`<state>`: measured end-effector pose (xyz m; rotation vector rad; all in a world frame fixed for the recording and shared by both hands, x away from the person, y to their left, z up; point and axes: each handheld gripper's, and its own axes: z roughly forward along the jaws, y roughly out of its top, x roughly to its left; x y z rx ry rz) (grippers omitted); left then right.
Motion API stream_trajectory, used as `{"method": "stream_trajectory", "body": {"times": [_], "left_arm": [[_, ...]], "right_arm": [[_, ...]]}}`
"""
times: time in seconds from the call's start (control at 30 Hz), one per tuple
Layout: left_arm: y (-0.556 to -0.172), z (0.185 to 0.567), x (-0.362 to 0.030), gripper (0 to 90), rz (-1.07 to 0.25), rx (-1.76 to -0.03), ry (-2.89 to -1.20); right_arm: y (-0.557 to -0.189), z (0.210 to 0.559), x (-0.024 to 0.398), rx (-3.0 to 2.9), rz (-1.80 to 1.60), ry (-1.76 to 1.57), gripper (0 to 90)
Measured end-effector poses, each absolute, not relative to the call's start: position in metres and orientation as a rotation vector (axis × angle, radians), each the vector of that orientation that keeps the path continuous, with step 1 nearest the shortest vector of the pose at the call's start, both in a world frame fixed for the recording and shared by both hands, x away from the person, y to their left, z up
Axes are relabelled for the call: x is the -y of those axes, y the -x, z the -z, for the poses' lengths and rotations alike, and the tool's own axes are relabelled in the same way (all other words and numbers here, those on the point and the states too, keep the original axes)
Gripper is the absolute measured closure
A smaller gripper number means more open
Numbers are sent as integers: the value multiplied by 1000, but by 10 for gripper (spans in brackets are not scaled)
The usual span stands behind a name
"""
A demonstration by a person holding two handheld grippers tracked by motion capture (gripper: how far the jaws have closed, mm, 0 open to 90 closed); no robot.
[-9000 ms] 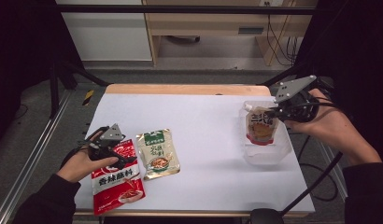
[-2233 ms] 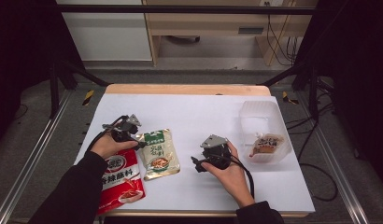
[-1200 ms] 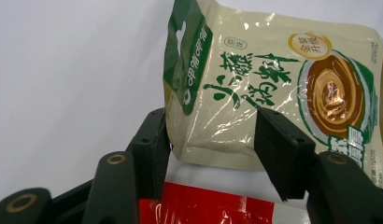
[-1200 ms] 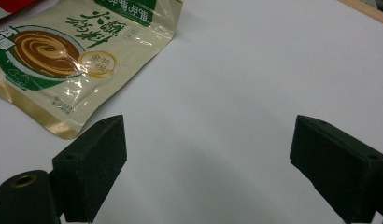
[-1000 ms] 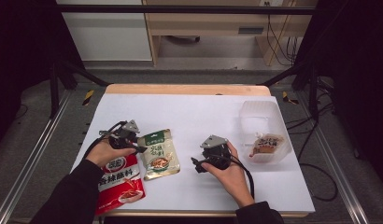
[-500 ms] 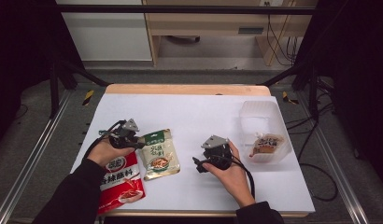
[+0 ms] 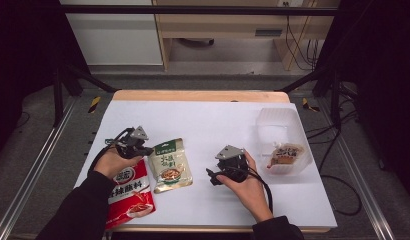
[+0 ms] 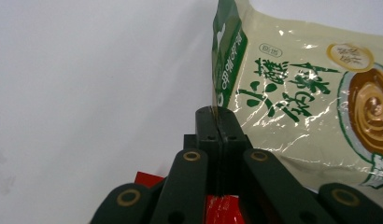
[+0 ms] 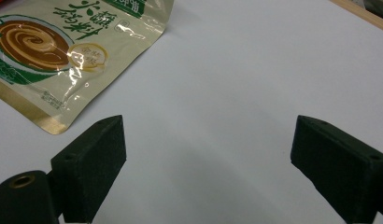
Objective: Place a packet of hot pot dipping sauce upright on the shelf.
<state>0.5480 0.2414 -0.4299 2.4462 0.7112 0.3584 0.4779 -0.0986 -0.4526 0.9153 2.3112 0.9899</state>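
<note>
A beige-and-green sauce pouch point(image 7: 169, 165) lies flat on the white table, beside a red pouch point(image 7: 129, 192). My left gripper point(image 7: 145, 149) is at the green pouch's upper left corner. In the left gripper view its jaws have just been closing, and the left gripper point(image 8: 218, 116) now pinches the green pouch point(image 8: 292, 93) by its raised edge. My right gripper point(image 7: 211, 177) rests mid-table, pointing left at the pouch. In the right gripper view the right gripper point(image 9: 208, 154) is open over bare table, with the pouch point(image 9: 54, 42) ahead of it.
A clear plastic container point(image 7: 273, 120) stands at the right with a brown packet point(image 7: 285, 154) inside it. A red corner of the other pouch point(image 8: 150, 179) shows under my left jaws. The table's wooden far edge point(image 7: 203, 95) lies beyond.
Since the oldest frame the right gripper has left the container, where the brown packet now lies, and come to mid-table. The left gripper has shifted from the red pouch to the green pouch's corner.
</note>
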Motion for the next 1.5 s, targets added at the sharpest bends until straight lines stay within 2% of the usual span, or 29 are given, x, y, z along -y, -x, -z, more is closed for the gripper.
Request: {"method": "stream_trajectory", "body": {"times": [0.67, 1.1, 1.2, 1.43, 1.5], "left_arm": [[-530, 386, -239, 900, -402, -596, -2418], [-518, 358, -228, 900, -422, -507, -2410], [-517, 355, -225, 900, -424, -491, -2420], [-515, 346, -218, 900, -426, -464, -2405], [-512, 342, -215, 900, -433, -444, -2412]], "right_arm": [[-477, 451, 98, -2297, -1008, -904, 105], [-475, 395, 81, -2341, -958, -694, 81], [-476, 378, 74, -2385, -894, -593, 161], [-477, 359, 68, -2444, -836, -519, 211], [-478, 352, 66, -2469, -820, -496, 253]]}}
